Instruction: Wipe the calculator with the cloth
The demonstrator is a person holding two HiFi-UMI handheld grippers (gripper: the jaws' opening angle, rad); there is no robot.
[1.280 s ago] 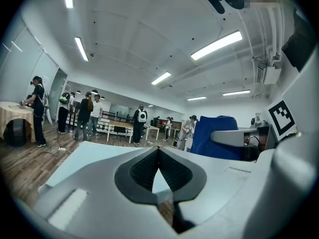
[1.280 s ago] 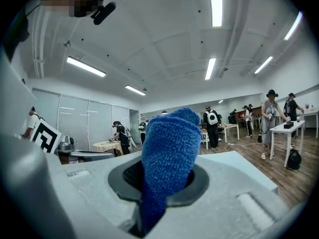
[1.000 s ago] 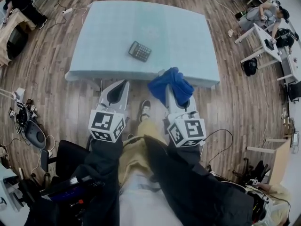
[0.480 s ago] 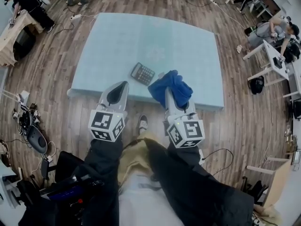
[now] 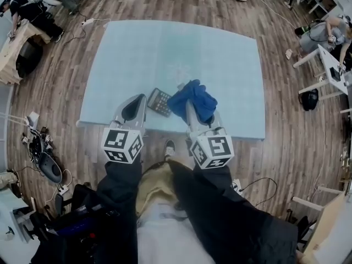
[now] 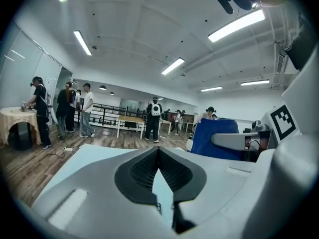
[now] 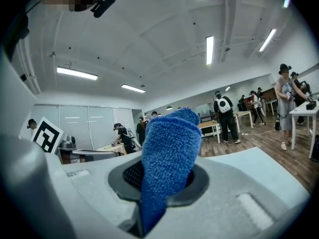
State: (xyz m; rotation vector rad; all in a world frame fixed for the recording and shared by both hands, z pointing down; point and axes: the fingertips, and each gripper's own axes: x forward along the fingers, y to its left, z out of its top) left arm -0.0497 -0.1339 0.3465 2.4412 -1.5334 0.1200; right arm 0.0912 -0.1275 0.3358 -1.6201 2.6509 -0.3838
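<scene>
A dark calculator (image 5: 159,101) lies near the front edge of the light blue table (image 5: 137,48). My right gripper (image 5: 190,100) is shut on a blue cloth (image 5: 193,99), which bunches over its tip just right of the calculator. In the right gripper view the blue cloth (image 7: 167,156) stands up between the jaws. My left gripper (image 5: 133,108) hovers at the table's front edge, just left of the calculator, shut with nothing in it. In the left gripper view my left gripper (image 6: 159,159) shows its jaws closed together, and the blue cloth (image 6: 213,137) appears to its right.
The table stands on a wooden floor (image 5: 286,109). People stand at other tables (image 5: 335,59) far right and at the far left (image 5: 16,32). Cables and gear (image 5: 38,147) lie on the floor to my left. My legs and a shoe (image 5: 169,146) are below the table edge.
Both grippers have moved forward to the table's front edge. The cloth now sits right beside the calculator, and the left gripper has come close on the calculator's other side.
</scene>
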